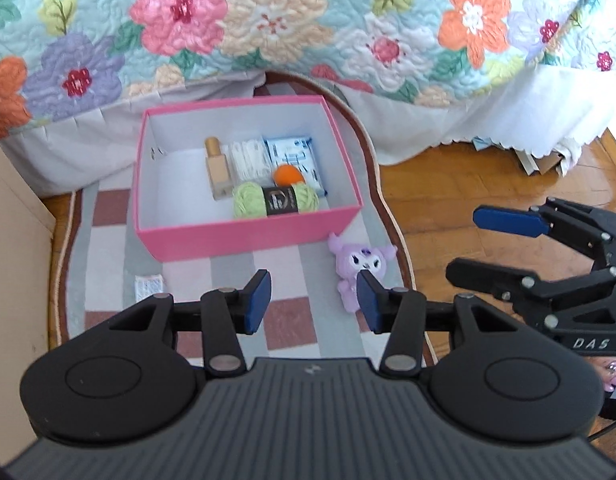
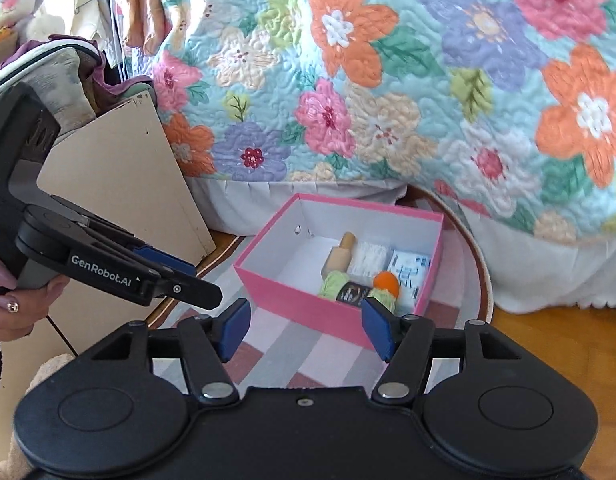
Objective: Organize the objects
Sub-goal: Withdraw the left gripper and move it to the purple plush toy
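Flat blue pads (image 1: 258,300), black linkages.

Purple plush toy (image 1: 358,268) partly hidden

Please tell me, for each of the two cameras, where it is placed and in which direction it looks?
Left wrist: on the left hand-held gripper, looking down at the pink box and purple plush; the right hand-held gripper shows.
Right wrist: on the right hand-held gripper, facing the bed quilt; a hand shows.
Shared: box, green yarn, quilt.
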The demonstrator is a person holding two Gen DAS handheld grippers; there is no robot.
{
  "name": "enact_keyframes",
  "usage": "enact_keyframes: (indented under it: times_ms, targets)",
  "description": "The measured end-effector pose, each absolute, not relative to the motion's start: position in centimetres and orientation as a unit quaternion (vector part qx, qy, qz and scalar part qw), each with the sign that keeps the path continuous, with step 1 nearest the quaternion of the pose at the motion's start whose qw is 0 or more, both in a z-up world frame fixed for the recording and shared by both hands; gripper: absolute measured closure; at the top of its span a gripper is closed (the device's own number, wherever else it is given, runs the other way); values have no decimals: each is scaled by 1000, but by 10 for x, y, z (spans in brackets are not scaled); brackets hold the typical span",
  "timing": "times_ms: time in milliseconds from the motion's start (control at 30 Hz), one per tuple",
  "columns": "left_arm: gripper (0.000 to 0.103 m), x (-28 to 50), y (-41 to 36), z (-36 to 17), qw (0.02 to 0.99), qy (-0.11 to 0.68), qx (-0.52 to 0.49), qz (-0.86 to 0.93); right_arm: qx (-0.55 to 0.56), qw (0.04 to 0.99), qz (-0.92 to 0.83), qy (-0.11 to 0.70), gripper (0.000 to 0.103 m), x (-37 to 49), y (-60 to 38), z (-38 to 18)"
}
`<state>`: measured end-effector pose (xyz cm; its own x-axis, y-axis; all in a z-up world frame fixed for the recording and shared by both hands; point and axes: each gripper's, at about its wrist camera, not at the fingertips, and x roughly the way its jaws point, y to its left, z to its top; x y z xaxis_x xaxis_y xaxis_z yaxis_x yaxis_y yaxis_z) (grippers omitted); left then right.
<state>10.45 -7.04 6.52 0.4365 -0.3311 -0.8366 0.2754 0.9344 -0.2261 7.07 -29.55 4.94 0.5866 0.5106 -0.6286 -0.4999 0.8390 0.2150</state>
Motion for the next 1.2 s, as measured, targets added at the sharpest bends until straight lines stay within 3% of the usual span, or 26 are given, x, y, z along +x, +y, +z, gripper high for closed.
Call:
enact_keyframes:
  times_ms: [67, 633, 800, 1200]
  targets:
    - [57, 102, -72, 57, 845, 502, -29, -183, 2, 891, 278, 358, 24, 65, -297, 37]
    - [50, 123, -116, -54, 813, 537, -54, -220, -12, 889, 209, 408, 19, 66, -298, -94]
    - [46, 138, -126, -93, 807, 539, -75, -231, -19, 898, 185, 398, 10, 75, -298, -121]
    - [45, 167, -153, -152, 792, 554, -115, -229, 12, 899, 156, 409, 10, 99, -298, -172]
